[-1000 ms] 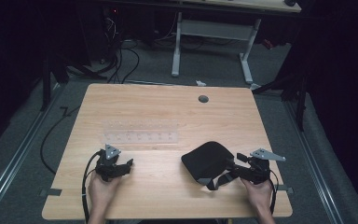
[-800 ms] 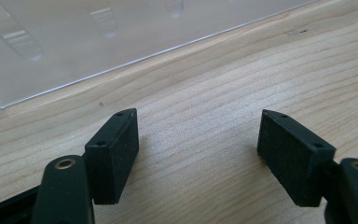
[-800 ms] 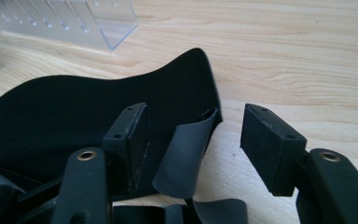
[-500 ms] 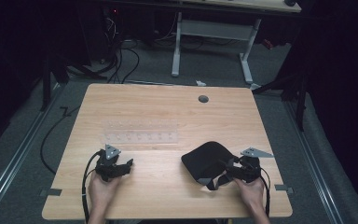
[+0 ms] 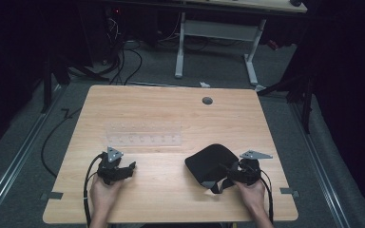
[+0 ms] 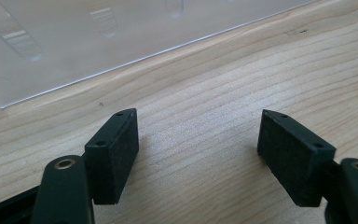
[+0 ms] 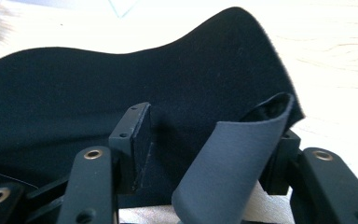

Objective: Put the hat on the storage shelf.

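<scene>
A black cloth pad (image 5: 208, 159) (image 7: 121, 74) lies on the wooden table (image 5: 171, 104) at the front right. Its near edge curls up as a grey flap (image 7: 233, 158). My right gripper (image 5: 224, 172) (image 7: 209, 144) is open, with its jaws on either side of that curled edge; the flap hides the right jaw's pad. At the front left my left gripper (image 5: 123, 168) (image 6: 198, 149) rests low over bare wood, open, nothing between its pads (image 6: 116, 149). A clear plastic tray (image 5: 145, 135) (image 6: 74, 42) lies just beyond it.
A round grommet hole (image 5: 207, 100) sits near the table's far edge. Behind the table stand another desk's white legs (image 5: 216, 28), and cables (image 5: 123, 52) trail on the dark floor. Tape marks (image 5: 289, 191) flag the table's front corners.
My right gripper has slid left, onto the near edge of the black cloth, and the edge now curls up between its jaws. The left gripper has stayed still.
</scene>
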`<state>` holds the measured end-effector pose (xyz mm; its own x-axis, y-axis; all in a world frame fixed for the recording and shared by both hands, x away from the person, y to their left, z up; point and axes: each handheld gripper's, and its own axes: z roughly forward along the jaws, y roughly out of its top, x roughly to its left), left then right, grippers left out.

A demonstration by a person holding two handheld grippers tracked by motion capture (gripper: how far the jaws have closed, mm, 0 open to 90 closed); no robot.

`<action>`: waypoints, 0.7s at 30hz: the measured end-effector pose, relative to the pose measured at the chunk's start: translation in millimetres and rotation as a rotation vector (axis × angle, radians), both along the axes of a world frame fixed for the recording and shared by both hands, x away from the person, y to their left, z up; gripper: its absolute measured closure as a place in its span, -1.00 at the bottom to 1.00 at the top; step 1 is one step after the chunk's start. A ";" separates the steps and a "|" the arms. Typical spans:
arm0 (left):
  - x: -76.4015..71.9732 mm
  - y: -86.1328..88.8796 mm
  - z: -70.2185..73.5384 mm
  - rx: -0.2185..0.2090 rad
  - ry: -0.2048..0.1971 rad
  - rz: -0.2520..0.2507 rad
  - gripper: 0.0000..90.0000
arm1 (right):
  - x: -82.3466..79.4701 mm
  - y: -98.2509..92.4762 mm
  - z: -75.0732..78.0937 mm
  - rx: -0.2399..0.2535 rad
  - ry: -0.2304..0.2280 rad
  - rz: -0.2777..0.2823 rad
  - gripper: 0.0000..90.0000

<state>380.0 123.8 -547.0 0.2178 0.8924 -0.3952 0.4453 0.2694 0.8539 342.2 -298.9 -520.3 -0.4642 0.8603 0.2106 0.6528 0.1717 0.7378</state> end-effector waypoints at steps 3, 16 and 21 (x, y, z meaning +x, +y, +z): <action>0.0 0.0 0.0 0.000 0.000 0.000 -0.34 | 0.7 1.5 -1.7 -0.006 0.006 0.007 0.06; -0.1 -0.2 0.0 0.000 0.000 -0.001 -0.35 | -0.6 0.9 -2.1 0.021 0.011 0.081 0.50; -0.1 -0.2 0.0 0.000 0.000 0.000 -0.35 | -3.7 0.7 -0.6 0.047 -0.006 0.108 0.69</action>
<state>379.9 123.6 -547.0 0.2176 0.8924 -0.3954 0.4456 0.2696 0.8537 338.5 -298.2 -521.0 -0.5550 0.7945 0.2465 0.6277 0.2056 0.7508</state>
